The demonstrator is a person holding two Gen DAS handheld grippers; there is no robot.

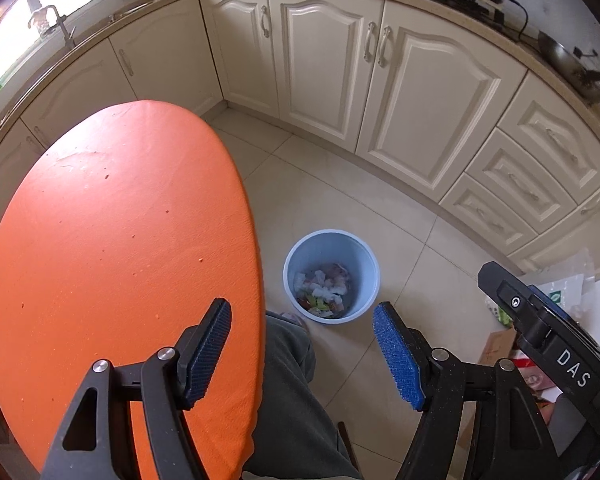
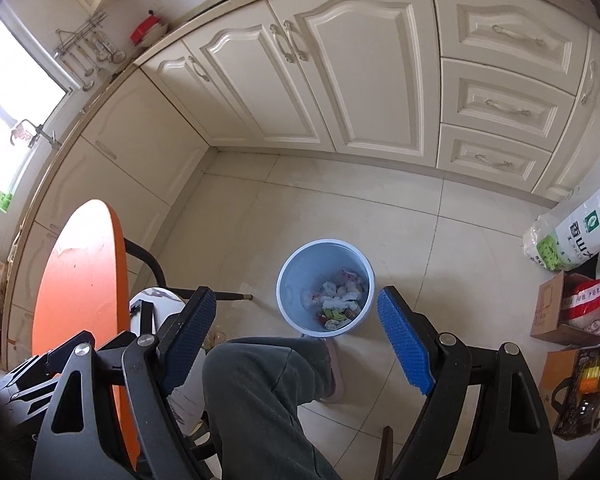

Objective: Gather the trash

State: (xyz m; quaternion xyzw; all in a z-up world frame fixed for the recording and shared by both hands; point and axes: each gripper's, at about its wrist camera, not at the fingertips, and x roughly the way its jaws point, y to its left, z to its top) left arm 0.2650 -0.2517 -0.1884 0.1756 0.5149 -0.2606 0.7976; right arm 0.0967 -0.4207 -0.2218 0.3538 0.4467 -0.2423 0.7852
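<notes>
The left gripper point(image 1: 302, 354) has its blue-padded fingers point(image 1: 396, 354) spread wide with nothing between them. It hangs over the near edge of the orange table point(image 1: 112, 220), one finger above the tabletop and the other out over the floor. The right gripper point(image 2: 296, 338) is likewise spread and empty, held above the person's knee point(image 2: 260, 384).

Beyond both sets of fingers, on the tiled floor just past the knee and beside the table, stands the pale blue bin point(image 1: 366, 268). The trash point(image 2: 340, 300) lies at its bottom: crumpled white tissue or paper and some small coloured wrappers, loosely heaped. The tabletop shows only specks and crumbs, nothing large enough to pinch, so the collecting looks largely done.

By the look of it, this trash is very light, soft and crushable. A wad of tissue would give under the pads, so the fingers should close fully on the bulk of a wad rather than on a loose corner, which could tear or slip free. The wrappers are probably slick and thin and are best taken across a crease or fold. The textured pads should help the grip. The bin itself appears to be thin, light plastic. A pinch on its rim would be the natural hold, though it may tip or flex if it is lifted from one side.
</notes>
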